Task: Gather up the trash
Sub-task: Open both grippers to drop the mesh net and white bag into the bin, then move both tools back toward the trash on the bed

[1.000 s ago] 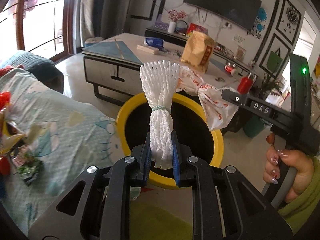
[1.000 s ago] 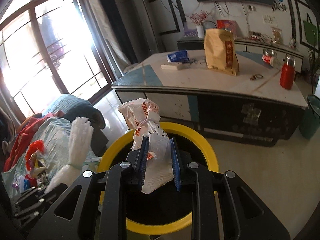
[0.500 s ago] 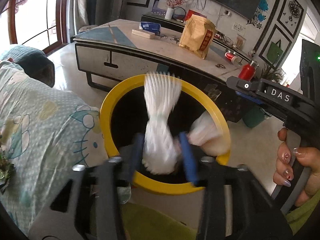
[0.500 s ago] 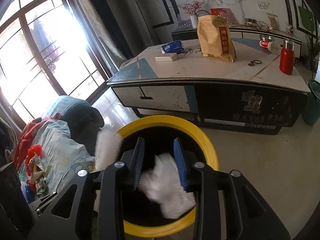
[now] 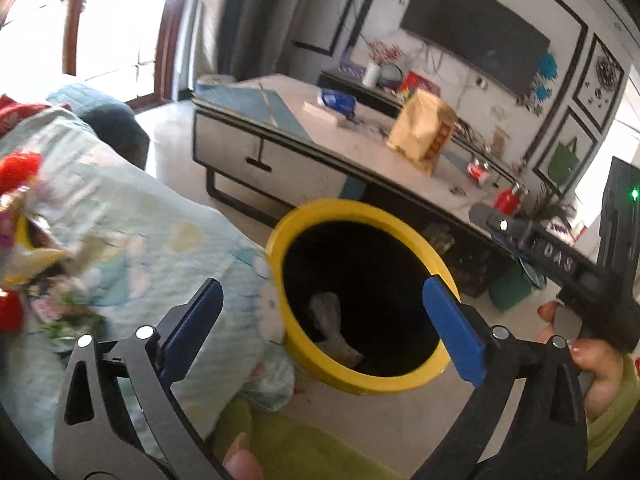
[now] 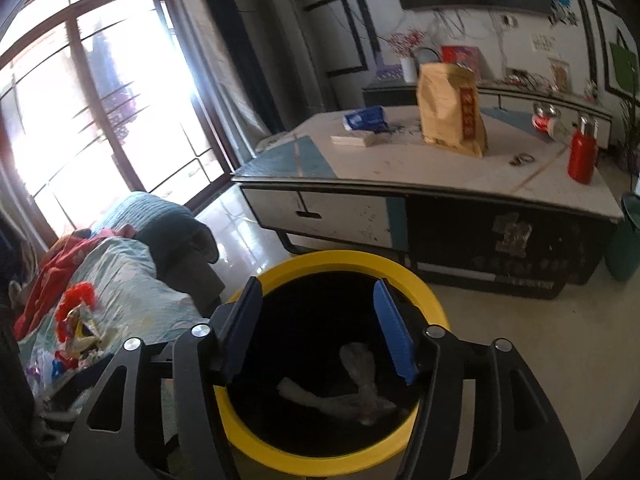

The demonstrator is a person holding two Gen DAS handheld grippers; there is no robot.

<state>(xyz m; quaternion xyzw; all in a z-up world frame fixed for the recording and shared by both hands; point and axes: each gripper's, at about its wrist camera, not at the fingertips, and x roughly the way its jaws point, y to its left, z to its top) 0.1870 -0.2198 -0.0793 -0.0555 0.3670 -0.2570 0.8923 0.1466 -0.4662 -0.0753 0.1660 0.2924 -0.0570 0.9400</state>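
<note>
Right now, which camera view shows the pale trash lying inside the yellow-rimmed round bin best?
The right wrist view: it looks down into the yellow-rimmed round bin, so both pale trash pieces show on the bottom. The left wrist view is more slanted and shows only one dim piece.

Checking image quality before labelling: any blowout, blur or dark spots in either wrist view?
Left wrist view: window blown out, sofa clutter and table smeared; bin interior near-black, trash dim. Right wrist view: window glare washes the left side, paper bag slightly soft, trash in the bin faint; strong fisheye bending in both.
</note>
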